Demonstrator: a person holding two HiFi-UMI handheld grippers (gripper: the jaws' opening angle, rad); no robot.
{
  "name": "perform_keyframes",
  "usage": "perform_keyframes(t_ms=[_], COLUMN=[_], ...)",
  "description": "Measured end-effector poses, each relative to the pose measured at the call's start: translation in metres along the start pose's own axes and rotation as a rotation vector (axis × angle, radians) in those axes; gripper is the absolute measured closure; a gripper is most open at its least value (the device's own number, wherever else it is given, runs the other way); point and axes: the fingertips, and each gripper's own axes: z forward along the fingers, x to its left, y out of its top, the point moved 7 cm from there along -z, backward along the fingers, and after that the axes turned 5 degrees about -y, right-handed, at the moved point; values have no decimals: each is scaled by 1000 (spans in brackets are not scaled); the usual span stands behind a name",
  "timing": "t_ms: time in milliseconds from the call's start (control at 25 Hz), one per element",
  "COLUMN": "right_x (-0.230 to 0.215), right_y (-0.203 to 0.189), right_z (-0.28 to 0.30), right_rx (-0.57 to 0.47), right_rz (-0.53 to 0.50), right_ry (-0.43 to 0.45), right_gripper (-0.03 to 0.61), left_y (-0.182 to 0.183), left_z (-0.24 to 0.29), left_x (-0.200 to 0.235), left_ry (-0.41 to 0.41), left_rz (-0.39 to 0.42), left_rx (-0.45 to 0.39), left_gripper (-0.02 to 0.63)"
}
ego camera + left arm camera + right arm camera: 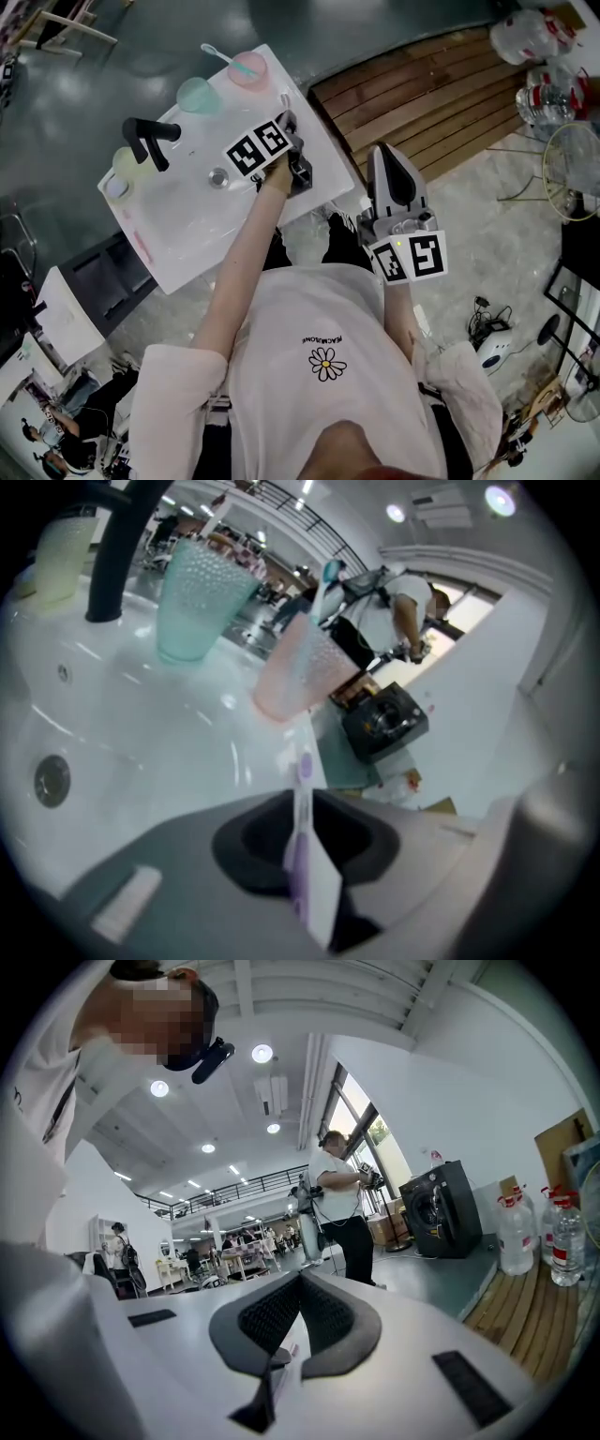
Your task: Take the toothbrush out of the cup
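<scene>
My left claw (pixel 302 803) is slightly spread, its pads loose on either side of the thin white-and-purple plastic toothbrush (pixel 299 860). The brush is out of the cup, low over the glossy white sink's rim (pixel 187 747), near the translucent pink dimpled cup (pixel 298 667). I judge it light, stiff and slick, best pinched gently mid-handle so it won't pivot. My right claw (pixel 300 1277) is pressed together on nothing.

We see our fingers (pixel 246 844) slightly apart, a purple toothbrush (pixel 300 803) between them, its far end just short of the pink cup (pixel 300 672).
</scene>
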Motion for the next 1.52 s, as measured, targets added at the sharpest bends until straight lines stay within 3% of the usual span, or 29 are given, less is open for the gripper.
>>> perform_keyframes(t_ms=[80, 520, 960, 1440, 1520], right_x=[0, 8, 8, 8, 9], right_y=[0, 4, 2, 5, 6], right_z=[-1, 1, -4, 1, 4], right_rx=[0, -9, -6, -5, -8], right_rz=[0, -4, 1, -11, -12], right_ry=[-2, 28, 24, 47, 52], right_gripper=[578, 578, 578, 578, 578], left_y=[1, 1, -17, -16, -9], left_z=[-1, -11, -10, -9, -13], left_x=[-1, 4, -8, -11, -12], left_ry=[-4, 18, 7, -1, 2], left_rz=[15, 69, -43, 0, 38], left_rx=[-6, -12, -21, -17, -33], left_gripper=[526, 500, 503, 500, 494])
